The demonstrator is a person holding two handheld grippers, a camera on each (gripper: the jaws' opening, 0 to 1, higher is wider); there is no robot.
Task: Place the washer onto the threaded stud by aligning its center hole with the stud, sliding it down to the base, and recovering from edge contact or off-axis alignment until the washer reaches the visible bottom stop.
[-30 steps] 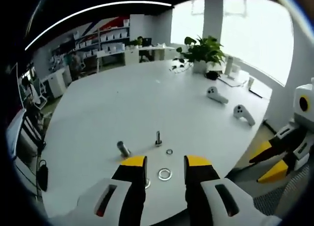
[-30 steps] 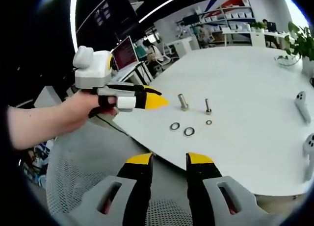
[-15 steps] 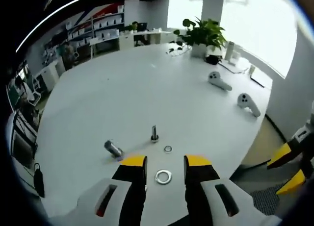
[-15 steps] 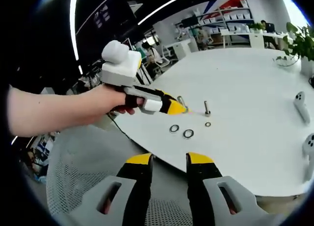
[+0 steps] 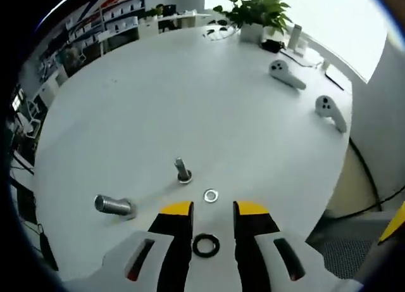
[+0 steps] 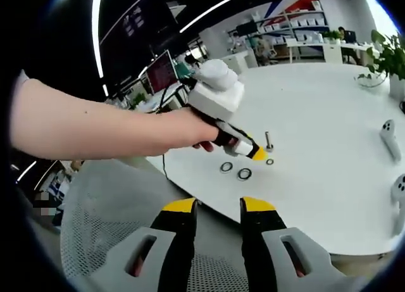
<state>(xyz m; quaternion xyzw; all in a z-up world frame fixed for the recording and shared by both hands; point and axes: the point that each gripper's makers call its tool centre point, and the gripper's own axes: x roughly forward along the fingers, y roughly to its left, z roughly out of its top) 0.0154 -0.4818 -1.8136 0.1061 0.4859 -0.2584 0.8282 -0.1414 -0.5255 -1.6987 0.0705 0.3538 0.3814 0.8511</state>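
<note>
The left gripper (image 5: 212,211), with yellow-tipped black fingers, is held low over the round white table (image 5: 190,95); its jaws are seen apart and nothing is clamped between them. A dark-looking flat metal ring washer (image 5: 206,246) lies on the table in the gap between the two fingers, back from the tips. Just ahead of the tips a smaller bright metal washer (image 5: 210,195) lies flat, and beyond it, slightly to the left finger's side, the short upright threaded metal stud (image 5: 183,171) stands on its base. A thick silver bolt (image 5: 112,206) lies on its side well off to the left finger's side.

The right gripper (image 6: 212,206) is held off the table's edge above a grey mesh chair seat (image 6: 107,241), fingers apart and empty; ahead of its tips the left gripper is seen from outside in a hand (image 6: 190,128), beside two ring washers.

The likely risks: a flat washer may slip out or tip as the fingers close on its thin edge, or be pushed sideways instead of lifted. Carried tilted, it could catch on the stud's top thread and hang off-axis. The small washer lies on the path to the stud and could be knocked.

The near table edge lies close behind the fingertips, so a skidding washer could drop off. Ahead and to both sides of the stud the surface is open, with two white controllers (image 5: 288,73) well apart beyond.
</note>
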